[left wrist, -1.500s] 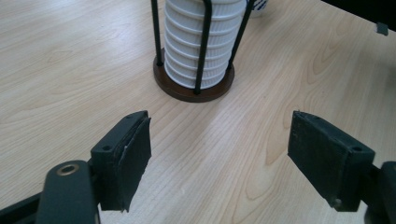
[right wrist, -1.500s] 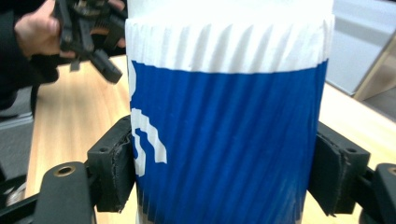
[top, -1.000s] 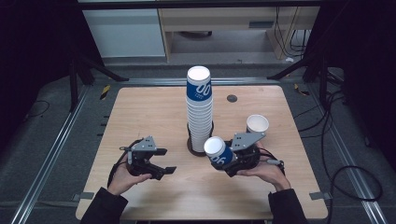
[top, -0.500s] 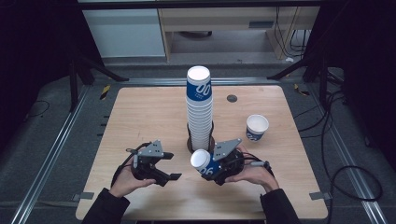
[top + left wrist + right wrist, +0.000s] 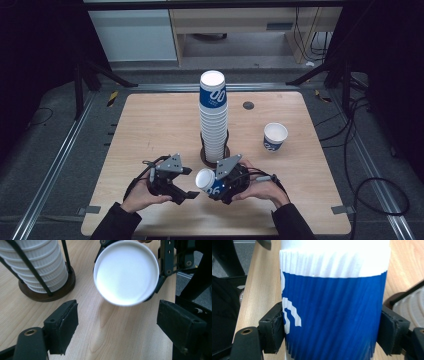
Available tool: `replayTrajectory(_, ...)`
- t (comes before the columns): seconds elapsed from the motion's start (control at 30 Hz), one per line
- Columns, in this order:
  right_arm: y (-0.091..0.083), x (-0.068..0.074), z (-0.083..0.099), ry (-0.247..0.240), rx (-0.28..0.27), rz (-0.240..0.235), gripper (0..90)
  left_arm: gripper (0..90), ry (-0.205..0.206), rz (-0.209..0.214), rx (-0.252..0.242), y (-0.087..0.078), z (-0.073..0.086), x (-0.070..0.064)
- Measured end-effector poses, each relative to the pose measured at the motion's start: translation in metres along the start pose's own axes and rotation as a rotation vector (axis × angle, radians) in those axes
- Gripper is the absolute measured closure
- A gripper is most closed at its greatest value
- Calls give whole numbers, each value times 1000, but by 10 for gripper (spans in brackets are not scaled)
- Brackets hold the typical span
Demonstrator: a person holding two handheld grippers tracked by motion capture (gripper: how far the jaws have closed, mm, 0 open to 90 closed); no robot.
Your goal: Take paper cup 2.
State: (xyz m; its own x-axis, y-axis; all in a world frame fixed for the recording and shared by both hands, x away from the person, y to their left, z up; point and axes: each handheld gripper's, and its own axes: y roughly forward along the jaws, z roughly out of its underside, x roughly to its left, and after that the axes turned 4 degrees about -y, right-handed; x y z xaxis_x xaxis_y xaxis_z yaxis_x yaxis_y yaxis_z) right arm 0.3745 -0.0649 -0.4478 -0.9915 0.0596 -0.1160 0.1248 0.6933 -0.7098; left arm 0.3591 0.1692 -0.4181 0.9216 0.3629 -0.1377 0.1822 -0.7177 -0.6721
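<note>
Between right gripper point(image 5: 212, 186) fingers: blue-white ribbed cup point(image 5: 209, 181), clamped, lying sideways; left gripper point(image 5: 186, 192) fingers apart.

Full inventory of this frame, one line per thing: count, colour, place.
Held cup: 1, white and blue, lying sideways in the right gripper, mouth toward the left gripper.
Loose cup: 1, white and blue, upright at table right.
Cup stack: 1 tall stack, white with blue top cup, table centre.
Stack holder: 1, dark round base with black rods, around the stack's foot.
Table: 1, light wood.
Dark disc: 1, far side of table; cannot tell what it is.
Left gripper: 1, black, near edge left, jaws open and empty.
Right gripper: 1, black, near edge centre, shut on the held cup.
Hands: 2, one on each gripper.
</note>
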Motion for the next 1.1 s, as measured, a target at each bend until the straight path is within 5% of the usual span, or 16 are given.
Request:
replayTrajectory(0.4, 13, 7, -8, -36, 23, -26, 221, 165, 4, 39, 57, 12, -6, -4)
replayTrajectory(1.1, 16, 10, -14, -57, 13, -29, 221, 262, 5, 40, 71, 18, -7, -8)
